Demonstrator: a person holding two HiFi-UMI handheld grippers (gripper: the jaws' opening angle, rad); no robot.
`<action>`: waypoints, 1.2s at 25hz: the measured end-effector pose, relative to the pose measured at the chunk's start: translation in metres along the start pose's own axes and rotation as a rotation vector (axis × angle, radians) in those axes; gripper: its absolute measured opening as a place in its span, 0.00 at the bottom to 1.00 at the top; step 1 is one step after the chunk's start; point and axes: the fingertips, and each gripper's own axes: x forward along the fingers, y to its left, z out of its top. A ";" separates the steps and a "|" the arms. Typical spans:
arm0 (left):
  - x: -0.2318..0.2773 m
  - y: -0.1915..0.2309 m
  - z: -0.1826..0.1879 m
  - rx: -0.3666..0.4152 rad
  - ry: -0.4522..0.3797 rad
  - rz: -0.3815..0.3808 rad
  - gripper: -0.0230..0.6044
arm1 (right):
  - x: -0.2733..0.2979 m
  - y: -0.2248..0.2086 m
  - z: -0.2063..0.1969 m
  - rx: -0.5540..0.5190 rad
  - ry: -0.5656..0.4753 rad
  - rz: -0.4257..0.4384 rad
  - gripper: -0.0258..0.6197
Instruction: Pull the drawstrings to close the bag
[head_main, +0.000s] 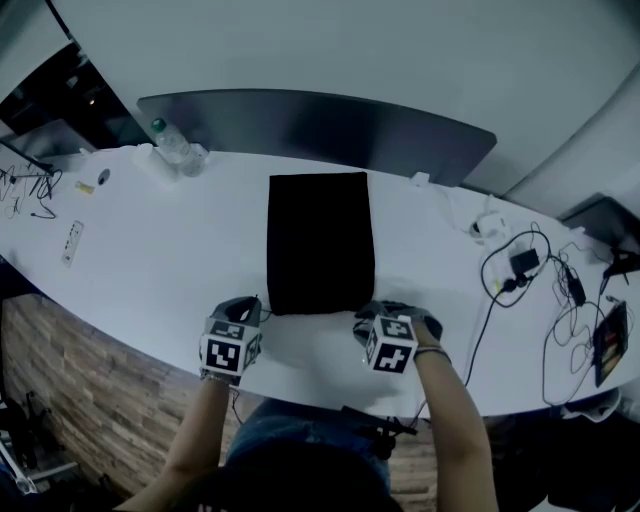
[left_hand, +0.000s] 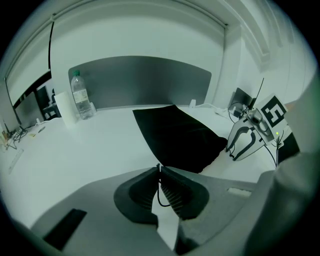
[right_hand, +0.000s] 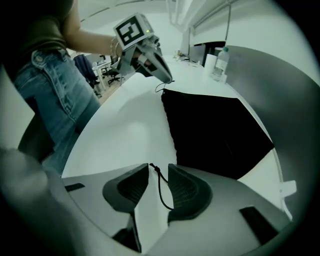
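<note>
Left claw (left_hand: 159, 169): the tips are brought together and clamped on the left drawstring (left_hand: 159, 194), which is seen looping down between the ribbed pads.
Right claw (right_hand: 159, 167): the jaws are held apart; the right drawstring (right_hand: 161, 192), knotted at its end, lies in the gap and is pressed by neither pad.
Drawstrings: thin, limp black cords, judged light and slippery. A pinch deep in the ribbing, close behind the knot, is advised so that nothing slides out.
Bag (head_main: 320, 240): black cloth, laid flat on the desk (head_main: 160, 265) just beyond both claws. Its near edge is turned toward the person, and the cords appear to come out at its two near corners.
Handling: the cloth is judged soft and light, so the whole bag is likely to be dragged along unless the cords are drawn outward, away from each other. Uneven bunching is to be expected if one side alone is pulled.
Desk surface: white and smooth; little grip is offered to the cloth.
Bottle (head_main: 172, 145): stood at the far left, well apart from the bag.
</note>
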 end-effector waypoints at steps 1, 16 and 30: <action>-0.001 0.000 0.002 -0.002 -0.004 0.000 0.07 | 0.002 0.001 -0.001 -0.022 0.005 0.015 0.20; -0.018 0.006 0.036 0.044 -0.111 -0.029 0.07 | -0.029 0.002 0.021 0.162 -0.150 -0.080 0.05; -0.070 0.009 0.114 0.112 -0.395 -0.037 0.07 | -0.165 -0.060 0.062 0.516 -0.508 -0.619 0.05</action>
